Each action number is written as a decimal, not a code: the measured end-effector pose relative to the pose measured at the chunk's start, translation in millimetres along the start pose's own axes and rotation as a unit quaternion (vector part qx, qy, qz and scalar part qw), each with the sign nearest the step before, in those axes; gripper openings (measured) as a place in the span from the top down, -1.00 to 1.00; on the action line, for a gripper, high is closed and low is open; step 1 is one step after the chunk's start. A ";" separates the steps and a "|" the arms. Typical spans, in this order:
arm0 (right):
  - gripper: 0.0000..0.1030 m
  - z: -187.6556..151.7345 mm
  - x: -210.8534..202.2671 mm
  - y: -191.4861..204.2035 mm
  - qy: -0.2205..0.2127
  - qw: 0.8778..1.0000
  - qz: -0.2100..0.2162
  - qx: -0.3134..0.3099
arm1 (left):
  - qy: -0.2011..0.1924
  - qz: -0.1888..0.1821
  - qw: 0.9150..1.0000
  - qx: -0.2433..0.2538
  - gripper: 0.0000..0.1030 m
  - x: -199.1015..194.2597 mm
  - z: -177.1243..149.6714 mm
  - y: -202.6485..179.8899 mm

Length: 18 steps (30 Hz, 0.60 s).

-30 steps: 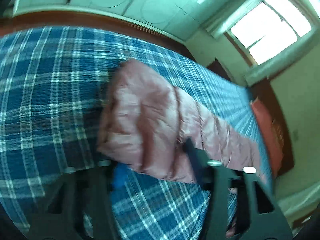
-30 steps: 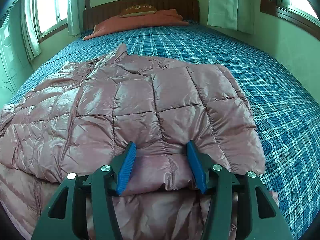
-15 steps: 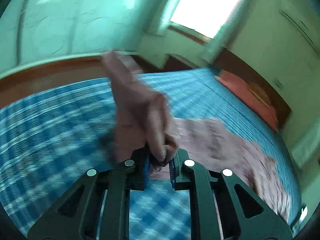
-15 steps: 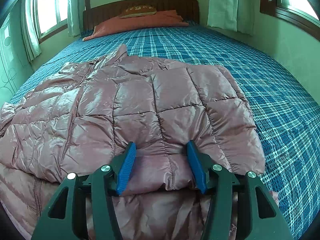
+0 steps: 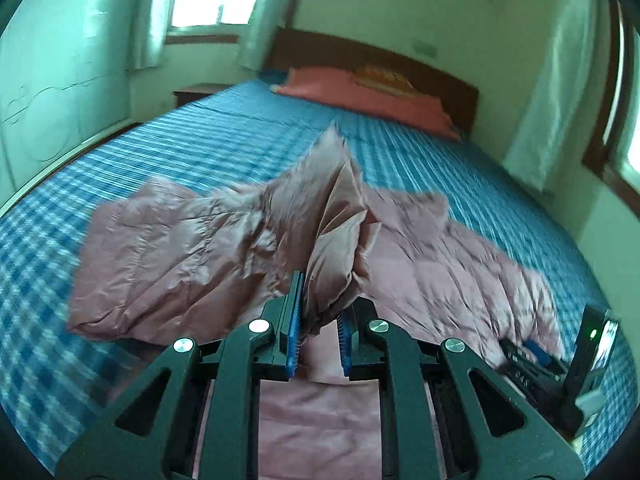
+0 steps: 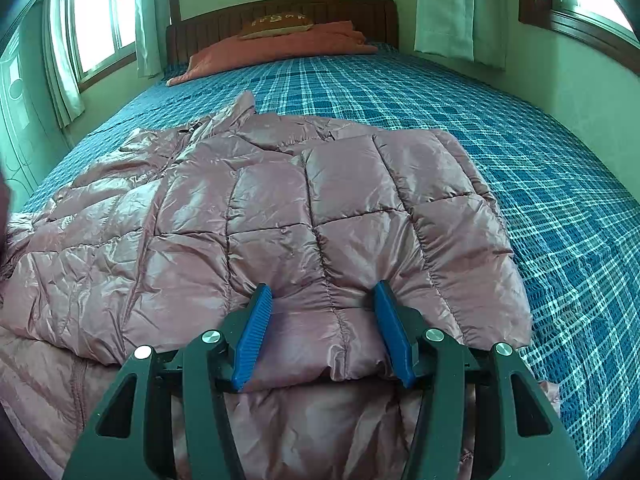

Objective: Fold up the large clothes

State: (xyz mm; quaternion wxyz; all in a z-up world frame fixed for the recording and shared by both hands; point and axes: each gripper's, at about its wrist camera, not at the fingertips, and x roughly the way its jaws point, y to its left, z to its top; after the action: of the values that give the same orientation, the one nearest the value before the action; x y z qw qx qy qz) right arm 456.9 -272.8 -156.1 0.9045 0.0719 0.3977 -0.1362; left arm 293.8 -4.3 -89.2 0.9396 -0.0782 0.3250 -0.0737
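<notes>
On the plaid bedspread (image 6: 520, 128), left hand-held gripper (image 5: 320, 332) pinches the shiny quilted jacket (image 6: 320, 208); right hand-held gripper (image 6: 324, 332) spread wide

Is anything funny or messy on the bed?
Only the pink puffy jacket: it lies rumpled on the blue plaid bedspread, and the left gripper pinches one part up into a peak. Nothing looks torn or spilled.

The jacket (image 6: 280, 216) lies on the bed (image 6: 520, 152), at the near end. The pillow (image 6: 276, 46) lies at the far end, by the headboard (image 6: 360, 10). The right gripper (image 6: 324, 332) sits on the jacket's near edge. The left gripper (image 5: 320, 338) holds a lifted piece of jacket (image 5: 332, 256), left of the right gripper (image 5: 552, 368)
</notes>
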 end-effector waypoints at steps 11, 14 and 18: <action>-0.09 -1.1 0.2 -1.6 -0.001 1.000 0.007 0.005 | 0.060 0.011 0.994 0.096 0.27 50.3 -42.1 -50.1; -0.10 1.6 -0.3 -1.2 0.004 1.000 0.008 0.005 | 0.046 0.002 0.994 0.095 -0.06 31.2 -41.9 -50.0; -0.10 6.6 -6.7 2.7 0.009 1.000 0.003 0.003 | 0.035 -0.008 0.996 0.084 -0.16 -1.1 -38.5 -36.5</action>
State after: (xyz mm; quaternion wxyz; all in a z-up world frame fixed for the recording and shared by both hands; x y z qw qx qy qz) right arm 458.1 -270.5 -146.6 0.9010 0.0769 0.4055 -0.1338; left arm 265.8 -43.5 -111.2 0.9303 0.0011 0.3497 -0.1105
